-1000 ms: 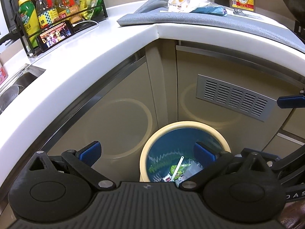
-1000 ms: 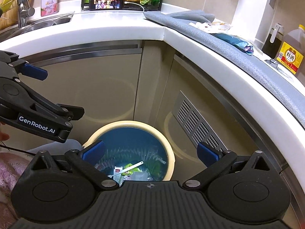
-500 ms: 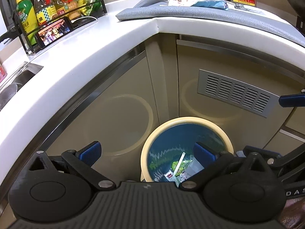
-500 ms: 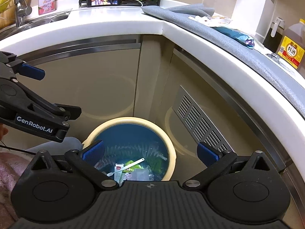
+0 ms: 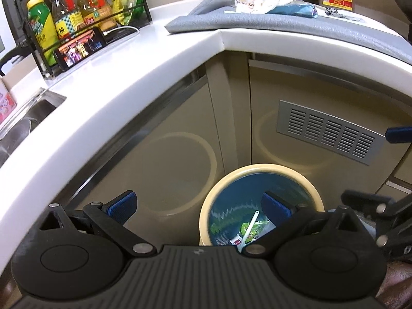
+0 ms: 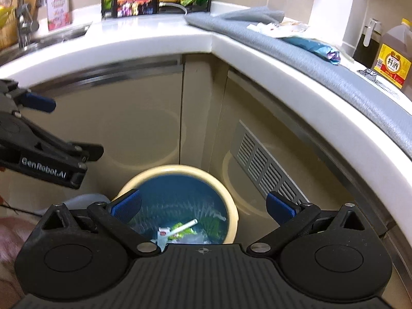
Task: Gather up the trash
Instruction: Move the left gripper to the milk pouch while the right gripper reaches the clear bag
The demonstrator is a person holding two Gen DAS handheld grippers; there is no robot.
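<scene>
A cream trash bin with a blue liner stands on the floor in the cabinet corner. Inside lie a white straw, a green wrapper and other scraps. My left gripper hangs open above the bin's left side, nothing between its blue pads. My right gripper is open over the bin too, empty. On the grey mat up on the counter rest a white wrapper and a teal packet.
White countertop wraps the corner above beige cabinet doors with a metal vent. A rack of bottles and a phone stand at the back left, a sink beside it. A yellow-labelled bottle stands at right.
Both grippers have tilted and risen slightly, so more of the counter top shows. Both stay open and empty; the trash in the bin has not moved.
</scene>
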